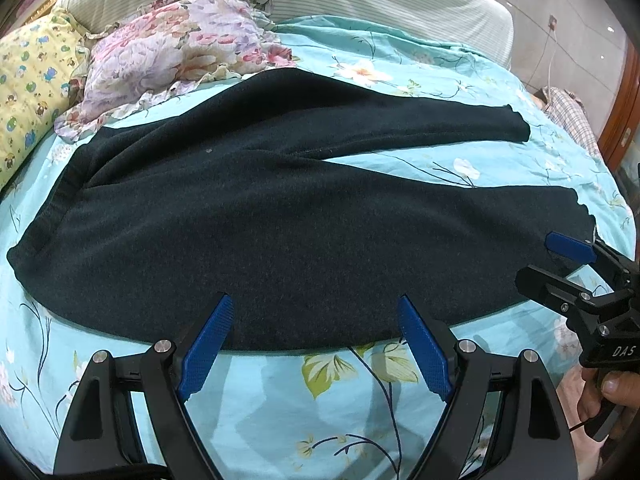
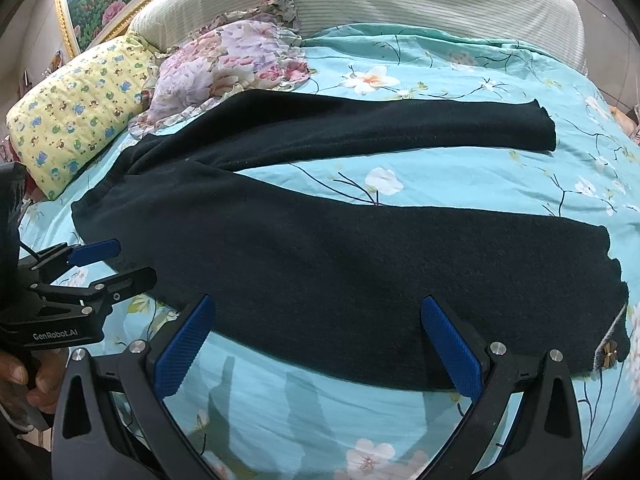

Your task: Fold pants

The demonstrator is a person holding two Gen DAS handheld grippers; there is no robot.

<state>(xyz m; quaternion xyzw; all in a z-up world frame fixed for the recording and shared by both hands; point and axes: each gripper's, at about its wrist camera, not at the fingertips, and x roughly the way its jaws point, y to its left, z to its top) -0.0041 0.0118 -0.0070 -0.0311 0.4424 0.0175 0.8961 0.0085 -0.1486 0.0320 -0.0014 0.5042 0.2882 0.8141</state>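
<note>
The dark knit pants [image 1: 256, 216] lie flat on the turquoise floral bedsheet [image 1: 280, 392], waistband toward 9 o'clock, both legs splayed toward 3 o'clock with sheet showing between them.

Risk, as judged: a grab at the near leg's edge may pinch the sheet along with the cloth, since both lie flush. The splayed legs could fold askew if lifted unevenly. The far leg runs close to the floral ruffled pillow [image 1: 180, 44] at 11 o'clock and may snag it.

The left gripper [image 1: 316, 344] hovers low at 6 o'clock over the near edge, jaws spread wide, holding nothing. The right gripper [image 2: 316, 344] is likewise released and empty, level, near the cuff end.
</note>
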